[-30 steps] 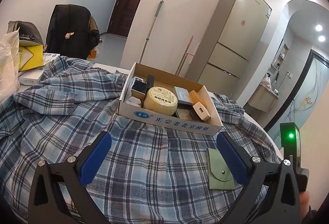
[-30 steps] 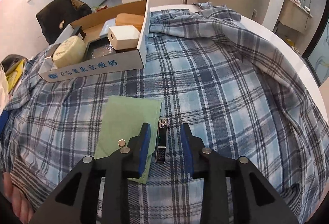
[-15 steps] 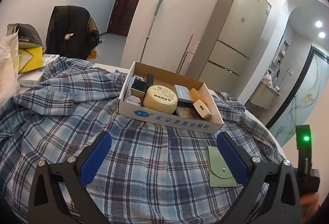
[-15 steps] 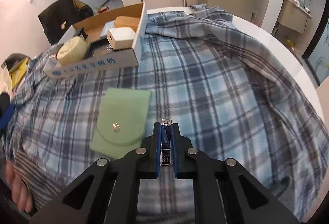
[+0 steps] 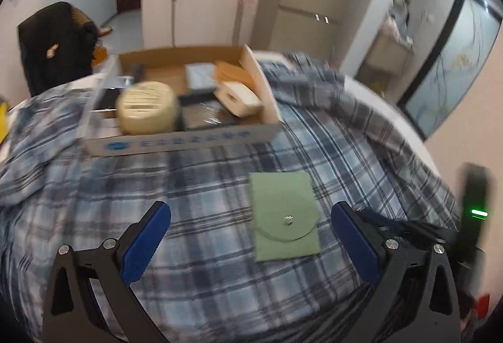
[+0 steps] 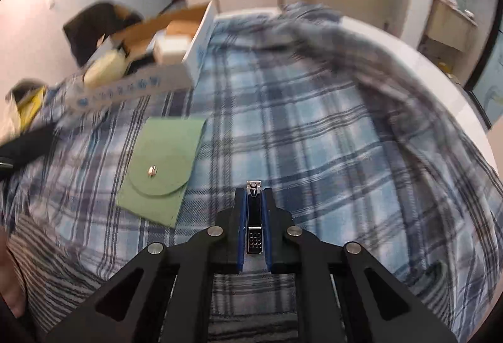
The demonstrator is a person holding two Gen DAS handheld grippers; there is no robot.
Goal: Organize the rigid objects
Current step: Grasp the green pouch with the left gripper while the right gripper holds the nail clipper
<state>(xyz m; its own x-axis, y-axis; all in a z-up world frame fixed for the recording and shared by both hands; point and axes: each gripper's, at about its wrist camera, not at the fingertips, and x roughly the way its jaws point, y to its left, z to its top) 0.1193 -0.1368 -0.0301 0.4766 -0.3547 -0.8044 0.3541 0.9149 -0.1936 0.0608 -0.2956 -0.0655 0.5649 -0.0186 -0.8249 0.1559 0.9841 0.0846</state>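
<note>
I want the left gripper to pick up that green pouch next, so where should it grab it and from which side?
Take the green pouch by its near short edge, the end below the snap, coming in low from the left gripper side. It lies flat on the plaid cloth, so a grip from above finds nothing to close on; an edge pinch probably works best. Its jaws are open wide.

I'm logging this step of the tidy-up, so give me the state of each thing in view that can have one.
left gripper: open, empty, over the cloth.
right gripper: shut on the nail clipper.
nail clipper: clamped lengthwise between the fingers, tip sticking out forward.
green pouch: flap snapped shut, flat on the plaid cloth.
cardboard box: open-topped, holding several items.
tape roll: inside the box.
</note>
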